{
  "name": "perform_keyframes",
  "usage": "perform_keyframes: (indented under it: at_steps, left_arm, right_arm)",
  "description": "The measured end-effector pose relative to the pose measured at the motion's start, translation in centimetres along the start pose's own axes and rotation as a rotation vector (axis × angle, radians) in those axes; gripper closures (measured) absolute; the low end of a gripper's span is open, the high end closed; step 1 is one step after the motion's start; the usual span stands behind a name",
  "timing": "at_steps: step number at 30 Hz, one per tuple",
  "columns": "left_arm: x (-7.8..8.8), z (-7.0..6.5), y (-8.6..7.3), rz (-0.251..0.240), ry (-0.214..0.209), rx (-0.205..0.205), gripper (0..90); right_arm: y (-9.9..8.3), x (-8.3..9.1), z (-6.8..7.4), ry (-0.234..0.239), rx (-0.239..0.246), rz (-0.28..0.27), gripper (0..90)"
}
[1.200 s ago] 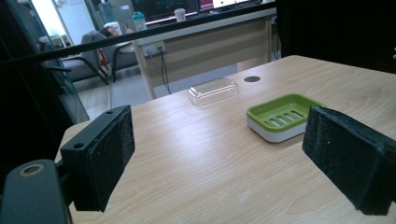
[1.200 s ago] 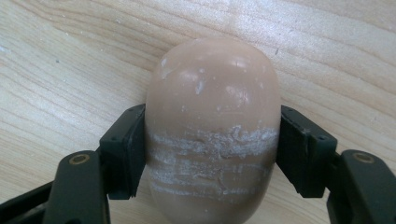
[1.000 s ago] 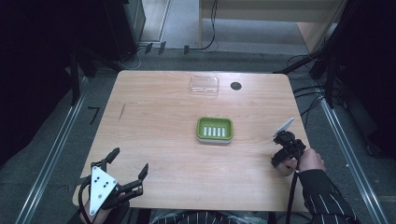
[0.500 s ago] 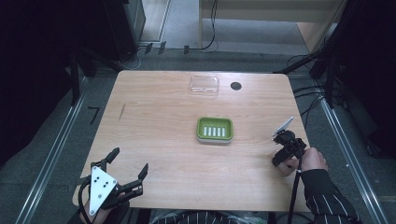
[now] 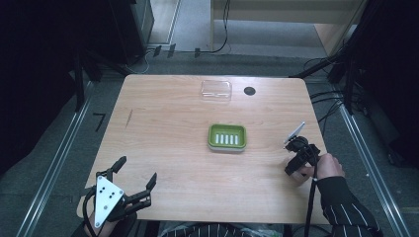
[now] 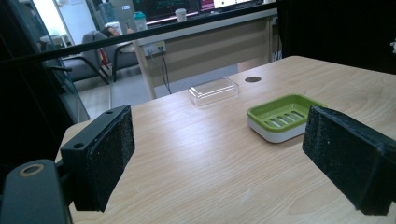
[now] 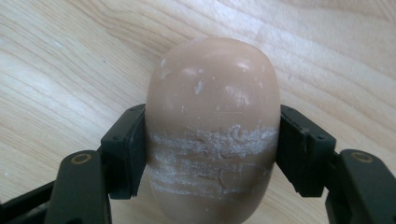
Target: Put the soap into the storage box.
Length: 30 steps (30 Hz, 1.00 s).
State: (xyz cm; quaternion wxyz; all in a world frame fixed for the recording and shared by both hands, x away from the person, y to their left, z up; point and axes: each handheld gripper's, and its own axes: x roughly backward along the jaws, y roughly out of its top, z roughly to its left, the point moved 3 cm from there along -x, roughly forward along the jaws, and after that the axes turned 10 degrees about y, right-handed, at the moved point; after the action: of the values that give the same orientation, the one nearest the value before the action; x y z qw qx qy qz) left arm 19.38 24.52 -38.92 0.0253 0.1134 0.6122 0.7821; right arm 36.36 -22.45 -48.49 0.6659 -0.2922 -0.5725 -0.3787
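Light wooden table [image 5: 163, 148], green soap dish [image 5: 227, 138], clear lid [image 5: 216, 90] near far edge

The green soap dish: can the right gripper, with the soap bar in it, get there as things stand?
Probably yes. The right gripper is shut on the soap bar, and only bare table lies between it and the green soap dish. The left gripper waits far off.

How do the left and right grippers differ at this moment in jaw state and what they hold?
The left gripper has its jaws spread wide with nothing between them; the right gripper is clamped on a tan bar of soap. The left gripper looks level across the table toward the green soap dish; the right gripper looks down at the wood. Both have black padded jaws and sit near the table's near edge.
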Motion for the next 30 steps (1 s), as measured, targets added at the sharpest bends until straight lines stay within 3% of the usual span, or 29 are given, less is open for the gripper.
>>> perform_keyframes:
  at_steps: [30]
  left_arm:
    - [0.2, 0.2, -0.1, 0.0, 0.008, 0.001, 9.6]
  right_arm:
    - [3.4, 0.6, 2.8, -0.026, 0.198, 0.016, 34.0]
